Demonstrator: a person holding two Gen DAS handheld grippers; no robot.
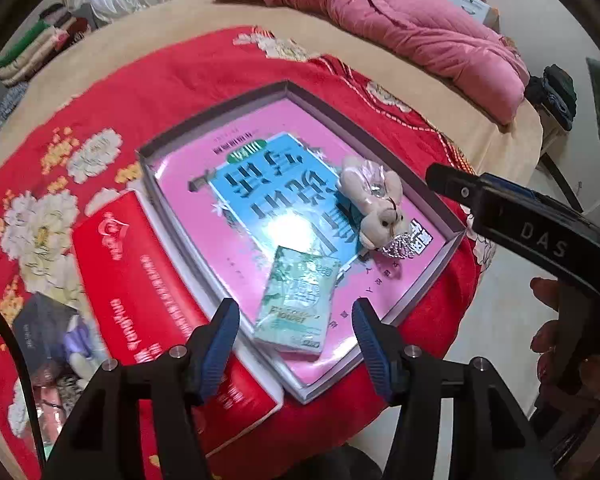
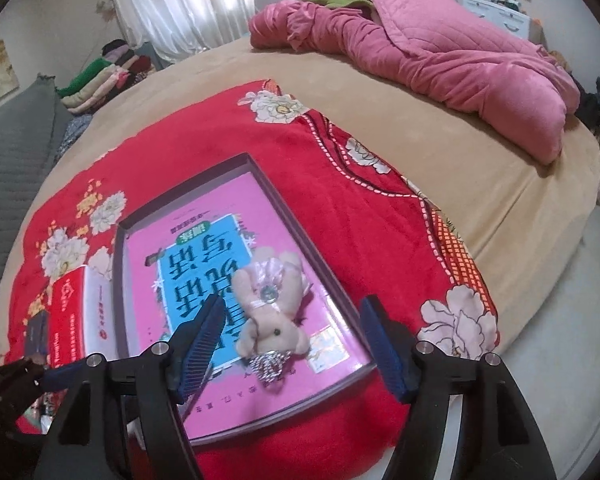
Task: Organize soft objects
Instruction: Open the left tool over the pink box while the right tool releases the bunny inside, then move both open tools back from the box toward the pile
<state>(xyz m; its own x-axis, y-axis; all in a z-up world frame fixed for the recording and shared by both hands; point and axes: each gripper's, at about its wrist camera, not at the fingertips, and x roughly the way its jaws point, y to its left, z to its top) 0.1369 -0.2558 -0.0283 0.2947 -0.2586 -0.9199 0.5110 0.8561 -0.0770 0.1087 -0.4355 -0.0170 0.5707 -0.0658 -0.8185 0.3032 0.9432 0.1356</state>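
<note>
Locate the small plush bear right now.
The plush bear lies in the shallow box on the pink book cover, right of the tissue pack.

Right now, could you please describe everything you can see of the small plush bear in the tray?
The plush bear is small, cream-beige and soft-looking, with dark bead eyes and a pale pink satin ribbon holding a gem-like stud on its chest. A silvery chain loop hangs from its head. It lies on its back inside the shallow tray, on the glossy pink-and-blue book cover, head toward the near rim. Neither gripper touches it.
</note>
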